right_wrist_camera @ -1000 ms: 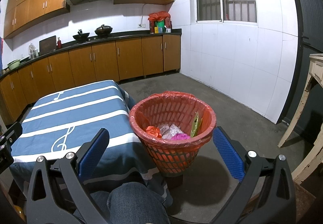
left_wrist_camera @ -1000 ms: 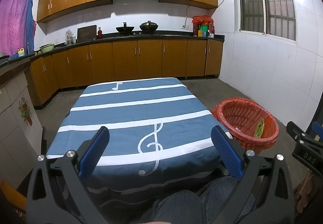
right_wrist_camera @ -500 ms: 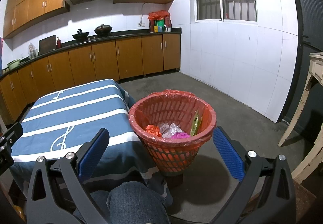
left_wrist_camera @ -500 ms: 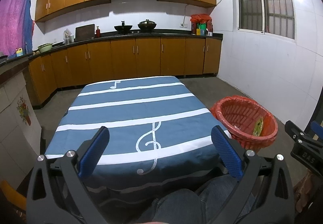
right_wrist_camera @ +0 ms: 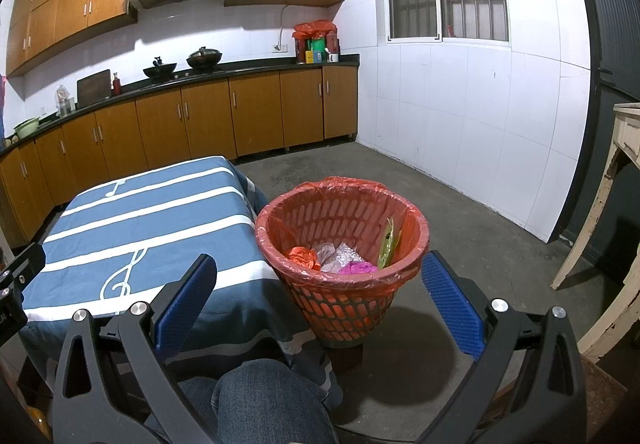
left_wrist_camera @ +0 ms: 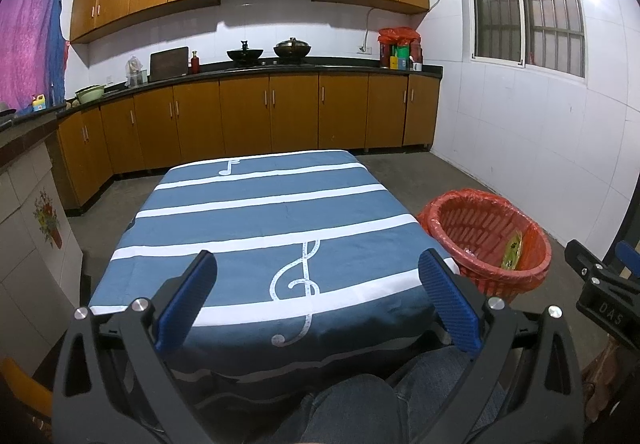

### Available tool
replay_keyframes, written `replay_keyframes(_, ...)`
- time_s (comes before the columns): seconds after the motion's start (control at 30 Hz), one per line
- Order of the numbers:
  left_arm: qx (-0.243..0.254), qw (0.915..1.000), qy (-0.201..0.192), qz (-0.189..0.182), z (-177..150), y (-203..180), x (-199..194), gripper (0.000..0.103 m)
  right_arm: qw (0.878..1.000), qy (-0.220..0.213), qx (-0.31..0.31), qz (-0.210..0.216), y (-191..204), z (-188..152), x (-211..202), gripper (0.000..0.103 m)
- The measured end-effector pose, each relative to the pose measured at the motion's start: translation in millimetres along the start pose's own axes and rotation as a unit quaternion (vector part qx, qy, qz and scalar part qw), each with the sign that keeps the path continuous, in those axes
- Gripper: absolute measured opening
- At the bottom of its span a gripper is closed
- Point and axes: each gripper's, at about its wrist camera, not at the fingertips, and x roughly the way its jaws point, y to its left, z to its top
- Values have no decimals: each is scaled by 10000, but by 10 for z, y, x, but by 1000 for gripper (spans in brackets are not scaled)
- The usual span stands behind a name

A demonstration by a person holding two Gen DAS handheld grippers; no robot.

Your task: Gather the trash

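Note:
A red basket point(right_wrist_camera: 344, 296) lined with a red bag stands on the floor right of the table; it also shows in the left wrist view point(left_wrist_camera: 460, 219). Inside lie crumpled orange paper point(right_wrist_camera: 302, 256), clear plastic wrap point(right_wrist_camera: 340, 256), a pink piece point(right_wrist_camera: 356, 268) and a green wrapper point(right_wrist_camera: 387, 244). My left gripper point(left_wrist_camera: 318, 268) is open and empty above the near edge of the table with the blue striped cloth point(left_wrist_camera: 260, 219). My right gripper point(right_wrist_camera: 320, 272) is open and empty, just in front of the basket.
Brown cabinets and a black counter point(left_wrist_camera: 280, 63) with pans run along the far wall. A worn cream table leg point(right_wrist_camera: 600, 211) stands at the right. My knee in jeans point(right_wrist_camera: 264, 400) is below the grippers. Grey concrete floor point(right_wrist_camera: 460, 211) lies beyond the basket.
The left wrist view has tilted up a little, so the table and basket sit lower in frame. The right gripper has barely moved. Both stay open.

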Motion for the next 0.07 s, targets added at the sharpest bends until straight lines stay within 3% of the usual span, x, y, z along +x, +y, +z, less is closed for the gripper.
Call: replay_keyframes(0.07, -6, 10000, 10, -4, 7, 7, 2, 99, 10000, 3, -2, 5, 0, 15, 11, 101)
